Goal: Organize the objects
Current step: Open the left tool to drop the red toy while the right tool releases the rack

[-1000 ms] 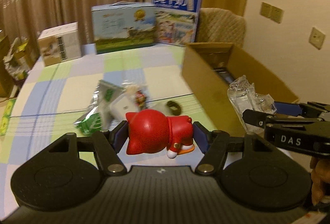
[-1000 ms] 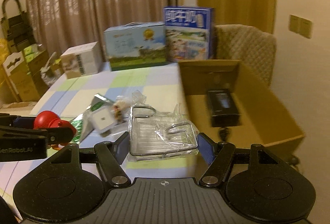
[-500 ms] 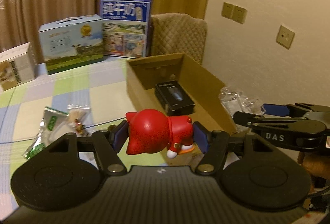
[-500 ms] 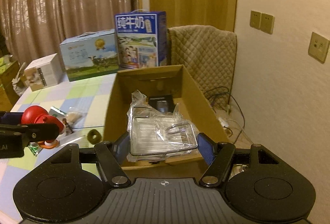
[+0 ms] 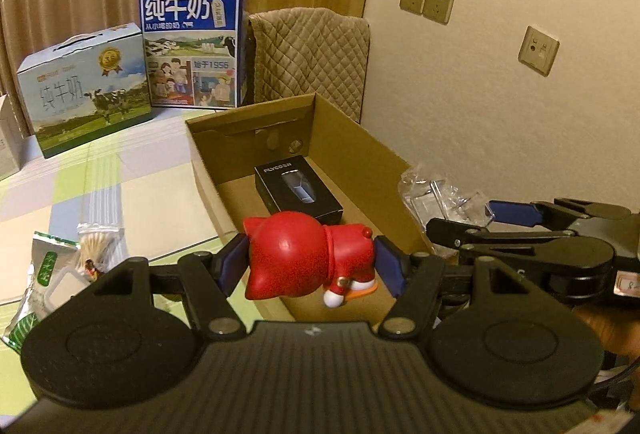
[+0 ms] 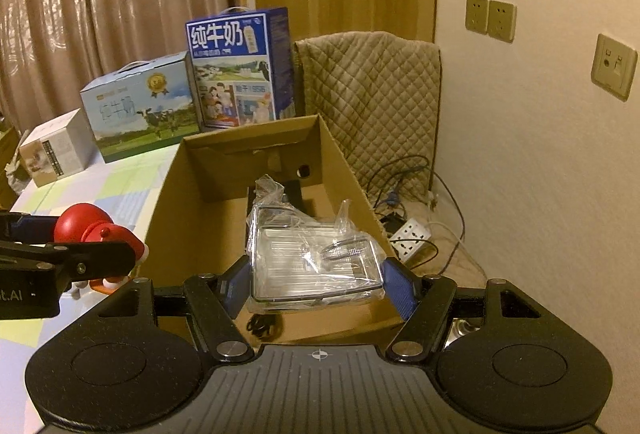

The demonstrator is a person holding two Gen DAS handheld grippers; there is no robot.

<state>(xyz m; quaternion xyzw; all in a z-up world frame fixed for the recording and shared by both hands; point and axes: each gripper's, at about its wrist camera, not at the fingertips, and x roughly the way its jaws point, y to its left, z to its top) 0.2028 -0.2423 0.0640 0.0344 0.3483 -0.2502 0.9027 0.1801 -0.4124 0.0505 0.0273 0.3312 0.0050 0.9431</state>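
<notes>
There are two grippers, the left gripper [image 5: 310, 264] and the right gripper [image 6: 316, 280]. One red toy figure [image 5: 304, 258] and one clear plastic container [image 6: 312, 266] are seen. One open cardboard box [image 5: 360, 150] holds one black box [image 5: 298, 190]. At the far edge of the tabletop [image 5: 132, 170] stand two milk cartons [image 5: 192, 46] and one small white box [image 6: 54, 152]. Two sachets [image 5: 44, 282] lie near its left edge.

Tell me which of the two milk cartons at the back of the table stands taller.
The dark blue milk carton beside the quilted chair back. It stands upright and tall; the pale blue carton with the cow to its left is low and long.
</notes>
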